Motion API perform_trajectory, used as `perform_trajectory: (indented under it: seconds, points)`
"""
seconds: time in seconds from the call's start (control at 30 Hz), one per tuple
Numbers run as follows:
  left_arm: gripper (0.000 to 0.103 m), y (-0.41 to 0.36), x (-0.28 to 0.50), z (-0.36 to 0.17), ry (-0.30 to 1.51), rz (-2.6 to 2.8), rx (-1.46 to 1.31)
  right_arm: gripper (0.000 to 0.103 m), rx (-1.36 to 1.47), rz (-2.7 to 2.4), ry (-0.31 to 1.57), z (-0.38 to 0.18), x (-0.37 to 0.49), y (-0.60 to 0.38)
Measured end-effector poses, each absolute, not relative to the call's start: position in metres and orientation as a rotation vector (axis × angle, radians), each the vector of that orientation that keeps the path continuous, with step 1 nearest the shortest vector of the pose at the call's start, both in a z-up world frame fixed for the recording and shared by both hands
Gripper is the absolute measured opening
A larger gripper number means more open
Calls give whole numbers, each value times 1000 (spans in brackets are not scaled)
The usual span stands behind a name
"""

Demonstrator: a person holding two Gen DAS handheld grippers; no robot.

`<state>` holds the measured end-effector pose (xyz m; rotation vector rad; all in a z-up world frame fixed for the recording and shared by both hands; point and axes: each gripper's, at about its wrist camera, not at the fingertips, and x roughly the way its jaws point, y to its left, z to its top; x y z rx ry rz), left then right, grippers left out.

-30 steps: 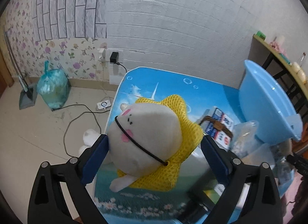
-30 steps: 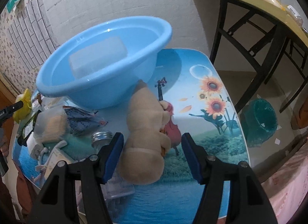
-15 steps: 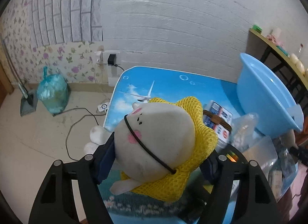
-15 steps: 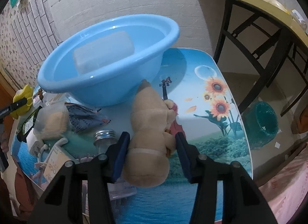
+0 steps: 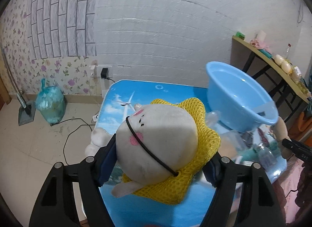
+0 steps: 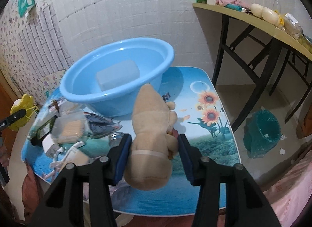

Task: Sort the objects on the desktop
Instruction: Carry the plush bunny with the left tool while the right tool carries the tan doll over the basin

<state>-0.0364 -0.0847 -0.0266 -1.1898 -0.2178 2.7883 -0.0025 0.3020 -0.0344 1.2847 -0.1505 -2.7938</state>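
A: What's nearest in the left wrist view?

B: The left gripper [image 5: 158, 160], its blue pads clamped on a white plush [image 5: 156, 139]. The plush has a pink cheek, a black cord across its face, and a yellow mesh cover [image 5: 197, 149] round its back. It is held clear of the table [image 5: 148, 92].

A: And on the right?

B: The right gripper [image 6: 153, 156] is squeezing a tan plush [image 6: 150, 141] between its pads, gripped low on the body near a pale band. The head tilts up and away toward the basin [image 6: 117, 90].

A: What lies past the tan plush?

B: To its left, clutter on the table's printed top: a clear tub [image 6: 68, 127] with something beige inside, a white plug [image 6: 49, 145], a dark patterned pouch [image 6: 99, 127], and a small jar's metal lid [image 6: 116, 136] just by the left pad. Behind these the blue basin stands on the table, with a pale translucent block [image 6: 119, 74] lying in it.

A: Can either view see the other gripper?

B: Yes. At the far left edge of the right view the yellow mesh shows, pinched in a black finger. At the right edge of the left view the tan plush and a black finger appear, below the basin.

A: Farther off?

B: On the floor, a tied green bag [image 5: 49, 106] and a dustpan [image 5: 26, 111] by the flowered wall; a green bin [image 6: 263, 131] beside a dark-legged side table [image 6: 253, 20] that carries bottles and packets.
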Motion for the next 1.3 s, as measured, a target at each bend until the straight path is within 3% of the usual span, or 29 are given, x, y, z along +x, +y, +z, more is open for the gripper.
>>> perform_trajectory:
  seconds: [0.6, 1.3]
  points:
    - [74, -31, -13, 11, -160, 2713, -1061, 47, 1083, -2827, -176, -2, 21, 305]
    - [75, 51, -77, 20, -60, 2571, -1032, 47, 1012, -2760, -162, 4, -36, 293]
